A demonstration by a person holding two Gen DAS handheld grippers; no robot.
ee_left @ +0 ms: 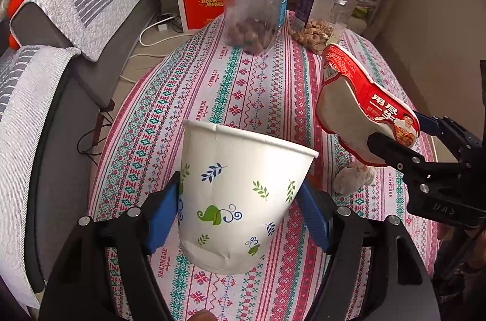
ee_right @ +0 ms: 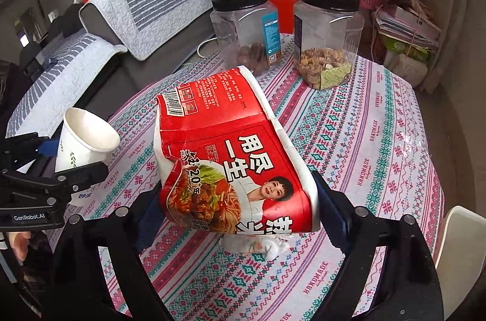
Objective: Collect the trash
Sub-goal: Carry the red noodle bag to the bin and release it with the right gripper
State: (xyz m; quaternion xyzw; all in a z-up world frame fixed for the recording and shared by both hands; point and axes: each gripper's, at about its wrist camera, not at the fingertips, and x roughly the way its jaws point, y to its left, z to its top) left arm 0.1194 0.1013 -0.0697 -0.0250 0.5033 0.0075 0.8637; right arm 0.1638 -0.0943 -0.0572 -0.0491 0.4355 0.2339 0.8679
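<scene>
The left gripper (ee_left: 238, 217) has its fingers (ee_left: 162, 217) clamped on a white paper cup (ee_left: 243, 193), tilted with its mouth toward the far side, likely so it can take in rubbish. The right gripper (ee_right: 240, 217) has its fingers (ee_right: 332, 214) closed on a crushed red noodle tub (ee_right: 231, 151), held clear above the surface (ee_right: 364, 145), beside the cup's open mouth; it looks too big to fit, so stacking seems likelier. Under the tub, near the surface's right edge, lies a crumpled tissue (ee_left: 354, 179), not yet collected. At the far edge stand two lidded jars (ee_right: 246, 29), holding nuts, probably not trash.
</scene>
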